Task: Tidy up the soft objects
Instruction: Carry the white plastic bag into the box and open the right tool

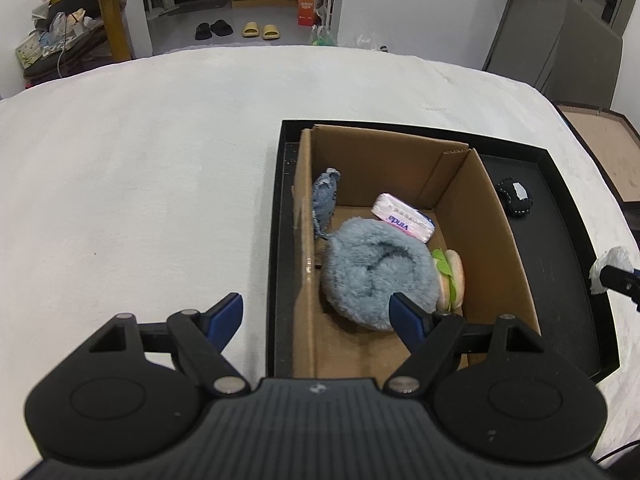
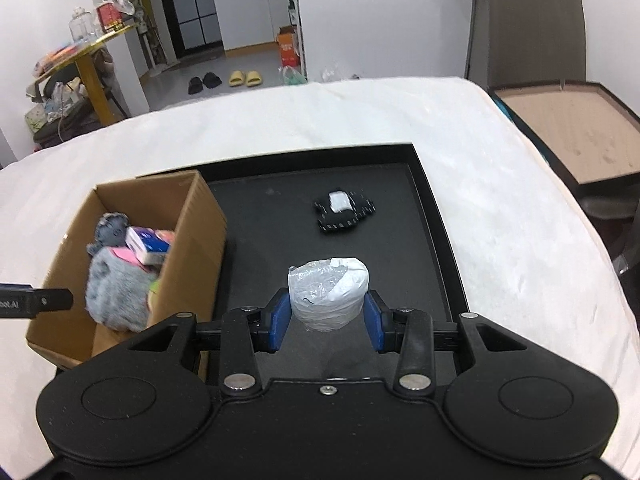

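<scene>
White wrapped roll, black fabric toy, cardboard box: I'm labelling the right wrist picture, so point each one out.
white wrapped roll point(image 2: 328, 298), right wrist view, front of its wrapping.
black fabric toy point(image 2: 345, 212), right wrist view, its middle.
cardboard box point(image 2: 196, 240), right wrist view, outer right wall.

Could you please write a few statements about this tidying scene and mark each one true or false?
1. The right claw grips a white plastic-wrapped roll. True.
2. The black toy car lies inside the cardboard box. False: it lies on the black tray, outside the box.
3. The fluffy blue-grey plush is in the box. True.
4. The left claw is shut on the plush. False: its jaws stand wide open with nothing between them.
5. A Vinda tissue pack sits in the box. True.
6. The plush burger rests on the white bedding. False: it is in the box, beside the blue-grey plush.
</scene>
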